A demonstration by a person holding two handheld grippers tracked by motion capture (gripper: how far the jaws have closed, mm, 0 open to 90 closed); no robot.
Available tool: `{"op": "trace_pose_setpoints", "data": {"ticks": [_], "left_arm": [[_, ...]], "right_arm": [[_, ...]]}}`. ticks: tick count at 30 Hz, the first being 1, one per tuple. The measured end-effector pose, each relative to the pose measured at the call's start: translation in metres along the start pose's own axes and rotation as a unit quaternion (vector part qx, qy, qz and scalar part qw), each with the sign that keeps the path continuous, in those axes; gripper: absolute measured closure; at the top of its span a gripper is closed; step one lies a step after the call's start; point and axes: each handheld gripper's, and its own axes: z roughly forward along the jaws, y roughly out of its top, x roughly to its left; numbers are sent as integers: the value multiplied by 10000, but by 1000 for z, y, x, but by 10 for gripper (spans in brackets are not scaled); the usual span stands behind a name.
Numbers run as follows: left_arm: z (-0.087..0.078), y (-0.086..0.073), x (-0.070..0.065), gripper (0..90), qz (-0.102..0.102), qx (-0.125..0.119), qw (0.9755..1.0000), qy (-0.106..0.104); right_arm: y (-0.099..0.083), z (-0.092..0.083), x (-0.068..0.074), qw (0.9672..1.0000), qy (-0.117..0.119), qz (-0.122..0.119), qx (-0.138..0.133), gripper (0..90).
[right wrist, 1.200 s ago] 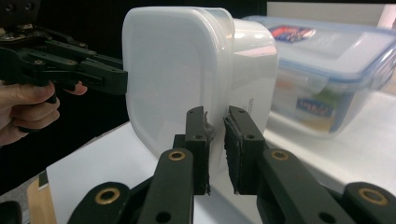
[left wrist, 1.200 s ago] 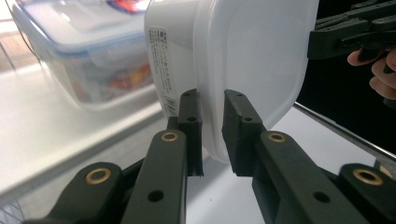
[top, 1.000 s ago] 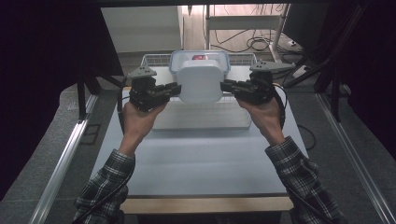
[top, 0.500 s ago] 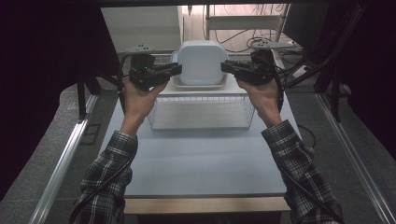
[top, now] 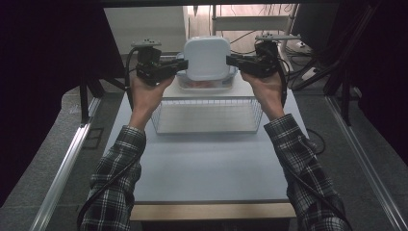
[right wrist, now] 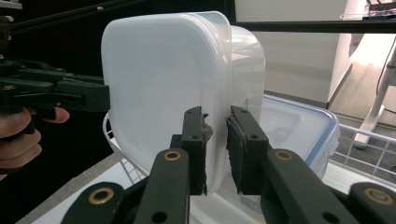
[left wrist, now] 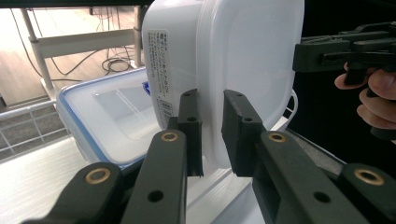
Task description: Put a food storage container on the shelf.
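Observation:
A white plastic box with a white lid (top: pixel 207 57) hangs in the air, tilted on edge so its lid faces the person. My left gripper (top: pixel 182 65) is shut on its left rim and my right gripper (top: pixel 232 60) on its right rim. In the left gripper view the black jaws (left wrist: pixel 212 98) clamp the box's edge (left wrist: pixel 243 60), with the other gripper (left wrist: pixel 322 51) on the far side. The right gripper view has its jaws (right wrist: pixel 215 114) pinching the lidded rim (right wrist: pixel 159 79), and the left gripper (right wrist: pixel 70 98) beyond.
Below the lifted box lies a clear container with a blue-edged lid (top: pixel 204 84) (left wrist: pixel 107 116) (right wrist: pixel 299 126). A white wire basket (top: pixel 207 115) stands on the pale table (top: pixel 207 168) just in front of it. Dark screens and cables flank the table.
Both hands have carried the white box upward and away from the person. The wire basket and the blue-edged container beneath it have come into sight.

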Motion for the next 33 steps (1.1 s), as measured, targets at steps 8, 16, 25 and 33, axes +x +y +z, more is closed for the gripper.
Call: {"op": "trace_pose_setpoints", "data": {"ticks": [8,16,25,33], "left_arm": [[8,5,4,746,-26,-55,10000,61],[16,8,4,644,3,-58,9998,213],[25,8,9,569,-39,-30,9993,366],[30,15,14,488,-97,-21,9983,572]], "right_arm": [[3,7,-3,9999,-112,12,53,719],[8,16,-1,9995,-275,-90,157,626],[8,26,-2,9989,-360,-91,282,587],[13,32,-8,9990,-308,40,317,556]]}}
